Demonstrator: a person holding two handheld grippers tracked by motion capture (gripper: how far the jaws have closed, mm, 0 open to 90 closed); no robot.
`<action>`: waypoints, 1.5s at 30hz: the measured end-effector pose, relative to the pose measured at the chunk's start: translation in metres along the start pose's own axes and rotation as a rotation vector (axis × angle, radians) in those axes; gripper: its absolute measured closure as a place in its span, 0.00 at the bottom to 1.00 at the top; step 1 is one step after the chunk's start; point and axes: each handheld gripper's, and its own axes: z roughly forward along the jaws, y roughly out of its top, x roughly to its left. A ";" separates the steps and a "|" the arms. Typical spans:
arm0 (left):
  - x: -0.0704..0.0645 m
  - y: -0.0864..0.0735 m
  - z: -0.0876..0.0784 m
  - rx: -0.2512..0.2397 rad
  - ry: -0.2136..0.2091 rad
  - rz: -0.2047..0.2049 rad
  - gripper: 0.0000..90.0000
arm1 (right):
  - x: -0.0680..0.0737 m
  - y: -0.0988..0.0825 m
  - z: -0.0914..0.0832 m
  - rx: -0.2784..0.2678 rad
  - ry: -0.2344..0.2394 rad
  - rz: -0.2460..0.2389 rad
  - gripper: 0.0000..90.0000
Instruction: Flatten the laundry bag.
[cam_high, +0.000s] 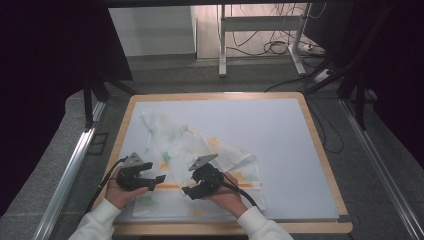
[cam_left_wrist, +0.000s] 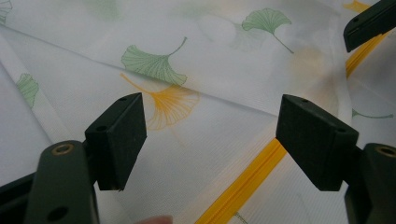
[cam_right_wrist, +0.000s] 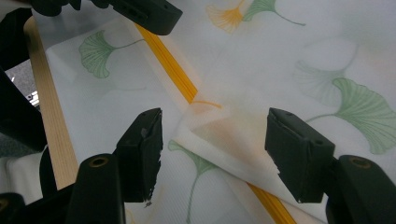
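Cloth (cam_right_wrist: 243, 93) corner between right tool (cam_right_wrist: 212, 144)

No readable text, labels, brands, numbers or signs in any view. Cloth (cam_high: 200, 155) carries printed ginkgo-leaf pattern in green and orange plus orange stripe, no lettering. Hand-held gripper bodies plain black, unmarked.

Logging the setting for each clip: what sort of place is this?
Probably a lab or recording workspace, not a home: a wood-edged table hemmed by dark curtains, loose floor cables and a bare desk frame behind.
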 end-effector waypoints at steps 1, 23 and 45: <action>0.000 0.000 0.000 0.000 0.000 0.000 0.27 | 0.001 0.001 0.002 0.001 0.001 -0.003 0.41; 0.001 0.000 0.000 0.010 -0.008 0.005 0.27 | 0.016 0.003 0.035 0.113 -0.059 -0.113 0.48; 0.001 0.000 0.001 0.015 -0.009 0.010 0.27 | 0.002 0.001 0.030 0.083 -0.094 -0.067 0.92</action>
